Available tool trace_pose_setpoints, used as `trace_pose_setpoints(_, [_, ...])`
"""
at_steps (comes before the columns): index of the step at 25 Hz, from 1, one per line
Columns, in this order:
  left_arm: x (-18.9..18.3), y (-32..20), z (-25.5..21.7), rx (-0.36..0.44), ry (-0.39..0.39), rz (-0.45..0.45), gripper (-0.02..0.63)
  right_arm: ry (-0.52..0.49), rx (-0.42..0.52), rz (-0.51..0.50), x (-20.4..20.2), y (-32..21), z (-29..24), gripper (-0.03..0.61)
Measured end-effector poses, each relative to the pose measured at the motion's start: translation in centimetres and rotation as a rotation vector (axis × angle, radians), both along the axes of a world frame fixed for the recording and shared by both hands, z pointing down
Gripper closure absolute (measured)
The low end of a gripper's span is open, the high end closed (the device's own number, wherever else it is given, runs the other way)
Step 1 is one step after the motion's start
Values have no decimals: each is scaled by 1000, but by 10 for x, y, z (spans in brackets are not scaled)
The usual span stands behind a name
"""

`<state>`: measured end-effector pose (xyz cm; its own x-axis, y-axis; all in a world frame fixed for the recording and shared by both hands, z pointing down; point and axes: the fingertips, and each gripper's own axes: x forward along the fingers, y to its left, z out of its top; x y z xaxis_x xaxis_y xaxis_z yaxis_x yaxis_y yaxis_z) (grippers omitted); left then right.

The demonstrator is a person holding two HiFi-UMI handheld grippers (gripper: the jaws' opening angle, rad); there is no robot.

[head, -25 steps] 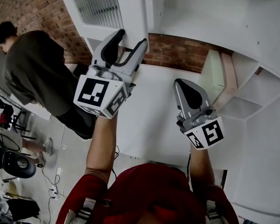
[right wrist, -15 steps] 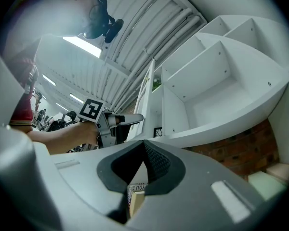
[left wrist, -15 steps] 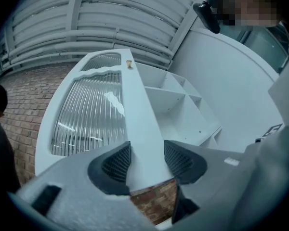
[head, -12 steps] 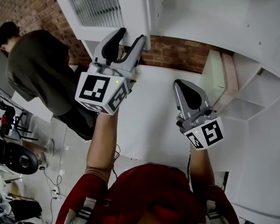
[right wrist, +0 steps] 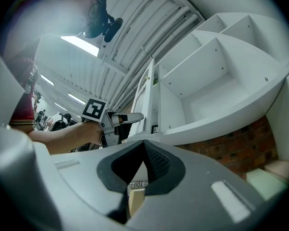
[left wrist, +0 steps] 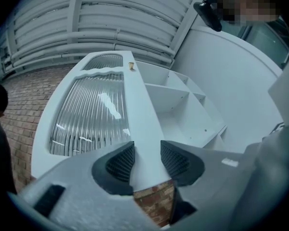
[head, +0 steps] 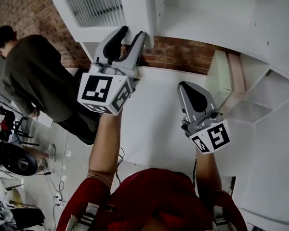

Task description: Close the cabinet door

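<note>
The white cabinet door (head: 132, 6) with its ribbed glass panel (left wrist: 86, 114) stands swung open, left of the white cabinet (head: 216, 13) and its bare shelves (left wrist: 183, 114). My left gripper (head: 132, 32) straddles the door's lower free edge. In the left gripper view the door's stile (left wrist: 137, 100) runs between the two dark pads of the left gripper (left wrist: 148, 160), and the jaws are closing on it. My right gripper (head: 185, 86) hovers lower right, in front of the cabinet, shut with nothing in it; its pads meet in the right gripper view (right wrist: 143, 148), which also shows the left gripper (right wrist: 127, 118) at the door.
A person in a dark top (head: 33, 76) stands at the left, beside the door. A brick wall (head: 183, 52) runs behind and below the cabinet. Cables and equipment (head: 14, 158) lie on the floor at lower left.
The left gripper's jaws have narrowed around the door's edge, and the gripper has edged a little further onto it. The right gripper has stayed put.
</note>
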<state>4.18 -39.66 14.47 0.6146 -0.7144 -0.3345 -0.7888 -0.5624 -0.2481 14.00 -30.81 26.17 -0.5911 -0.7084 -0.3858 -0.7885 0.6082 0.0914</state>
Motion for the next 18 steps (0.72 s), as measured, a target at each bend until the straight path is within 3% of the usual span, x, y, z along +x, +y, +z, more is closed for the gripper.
trace_pose_setpoints(18, [4, -22, -1, 6, 7, 2, 482, -5, -26, 19, 4, -15, 8, 566])
